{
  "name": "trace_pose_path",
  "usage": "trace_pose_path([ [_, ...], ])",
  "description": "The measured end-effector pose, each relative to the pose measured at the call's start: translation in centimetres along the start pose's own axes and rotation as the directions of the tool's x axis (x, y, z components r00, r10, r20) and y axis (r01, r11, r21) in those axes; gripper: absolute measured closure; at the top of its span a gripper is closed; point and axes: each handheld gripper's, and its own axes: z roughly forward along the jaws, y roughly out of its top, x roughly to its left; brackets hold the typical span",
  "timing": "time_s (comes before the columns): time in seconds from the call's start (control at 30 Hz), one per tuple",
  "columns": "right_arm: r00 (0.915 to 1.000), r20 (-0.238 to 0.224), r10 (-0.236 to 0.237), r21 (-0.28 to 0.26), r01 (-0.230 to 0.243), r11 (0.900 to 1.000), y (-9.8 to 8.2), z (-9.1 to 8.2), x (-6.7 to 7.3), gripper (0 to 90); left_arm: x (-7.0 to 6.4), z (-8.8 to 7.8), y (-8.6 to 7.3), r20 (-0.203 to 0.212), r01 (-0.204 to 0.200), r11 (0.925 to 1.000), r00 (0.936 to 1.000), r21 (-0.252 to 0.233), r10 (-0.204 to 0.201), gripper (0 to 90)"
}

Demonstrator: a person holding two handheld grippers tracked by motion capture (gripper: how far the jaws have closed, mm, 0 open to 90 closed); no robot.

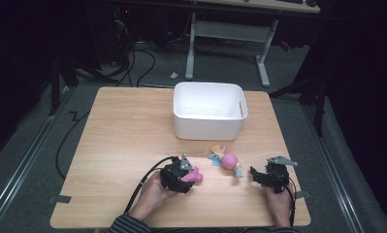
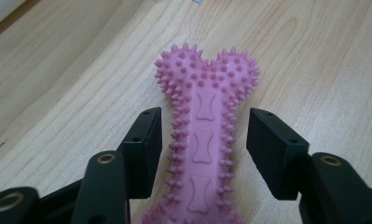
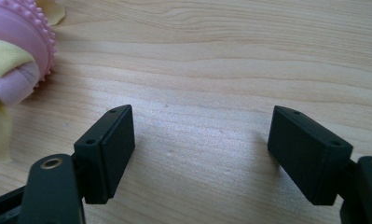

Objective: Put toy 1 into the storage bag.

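A pink spiky rubber bone (image 2: pixel 207 79) lies flat on the wooden table (image 1: pixel 123 145). My left gripper (image 2: pixel 203 144) straddles its shaft, one black pad on each side; a narrow gap shows at the right pad, and the left pad sits close to the spikes. In the high view the left gripper (image 1: pixel 192 177) is at the front centre with the bone (image 1: pixel 195 174) at its tip. My right gripper (image 3: pixel 200 149) stands open over bare wood, nothing between its pads. It rests at the front right (image 1: pixel 255 175). A pink ball toy with yellow and blue cloth tails (image 1: pixel 227 160) lies between the grippers.
A white plastic bin (image 1: pixel 208 127), empty inside, stands at the table's far centre. The ball toy (image 3: pixel 16 60) sits just beyond my right gripper's left jaw. A desk frame and cables are on the floor past the table's far edge.
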Motion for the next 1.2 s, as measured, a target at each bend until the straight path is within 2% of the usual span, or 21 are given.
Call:
trace_pose_path([
  [0.17,1.0,0.0,0.0,0.0,0.0,1.0,0.0,0.0,0.0,23.1,0.0,0.2,0.1,0.008,-0.006,0.9999,0.9999,0.014,0.006,49.0],
  [0.43,1.0,0.0,0.0,0.0,0.0,1.0,0.0,0.0,0.0,23.1,0.0,0.3,0.2,-0.012,-0.016,0.9993,0.9998,0.033,0.017,55.4],
  [0.77,1.0,0.0,0.0,0.0,0.0,1.0,0.0,0.0,0.0,23.1,0.0,0.1,0.4,-0.007,-0.04,0.9982,0.9992,0.045,0.04,58.8],
  [1.2,1.0,0.0,0.0,0.0,0.0,1.0,0.0,0.0,0.0,23.1,0.4,-2.4,1.8,-0.015,-0.048,0.9988,0.9987,0.006,0.048,59.3],
])
